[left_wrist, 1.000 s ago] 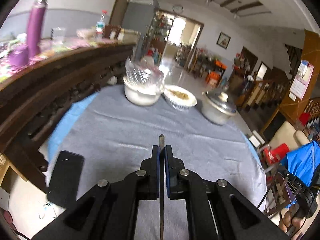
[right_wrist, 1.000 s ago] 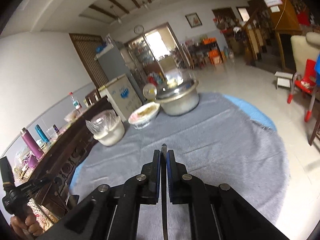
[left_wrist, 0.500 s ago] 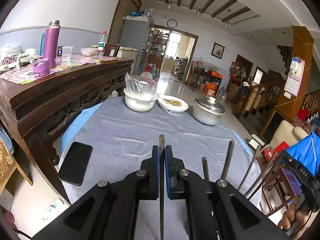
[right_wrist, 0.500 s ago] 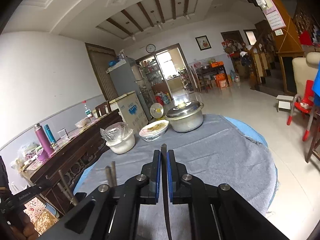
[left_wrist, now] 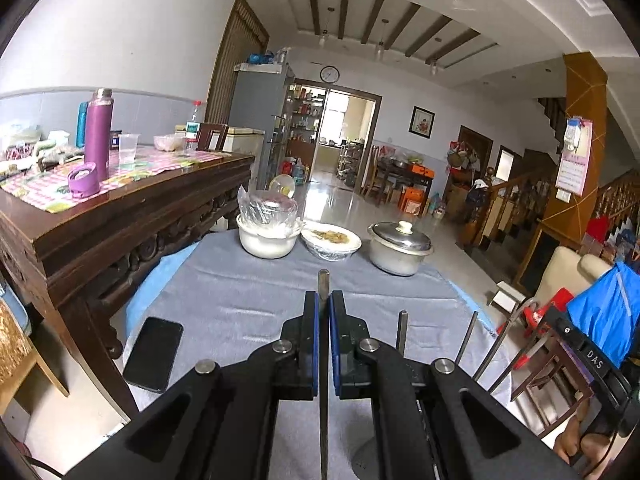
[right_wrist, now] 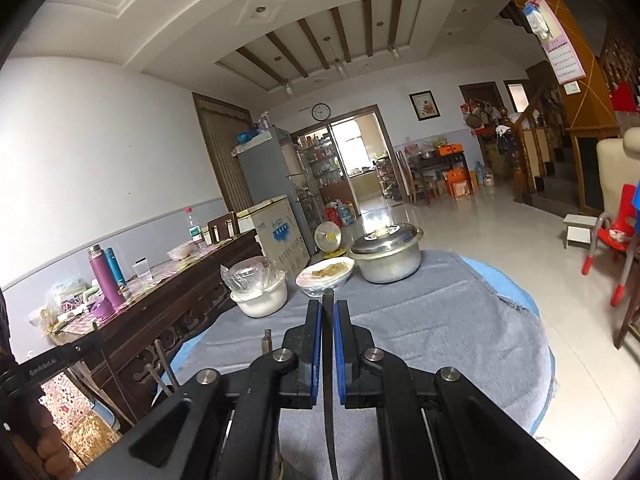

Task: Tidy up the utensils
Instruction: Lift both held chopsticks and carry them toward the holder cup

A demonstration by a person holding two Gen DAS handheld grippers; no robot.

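My left gripper (left_wrist: 324, 300) is shut on a thin metal utensil handle (left_wrist: 323, 280) that sticks out past the blue pads, above the grey tablecloth (left_wrist: 240, 300). Several more metal utensil handles (left_wrist: 402, 328) stand upright just right of it; their lower ends are hidden behind the gripper. My right gripper (right_wrist: 328, 308) is shut on a dark utensil handle (right_wrist: 328, 300) held edge-on. Other utensil handles (right_wrist: 266, 340) rise at its lower left. The other gripper shows at the far edge of each view.
A white bowl with a plastic bag (left_wrist: 267, 236), a covered plate of food (left_wrist: 331, 240) and a lidded steel pot (left_wrist: 399, 248) stand at the table's far edge. A black phone (left_wrist: 154, 354) lies front left. A dark wooden sideboard (left_wrist: 120, 216) flanks the left.
Both grippers have tilted up and drawn back, so more ceiling shows. The upright utensil handles have come into view beside each gripper. Both grips stay shut.
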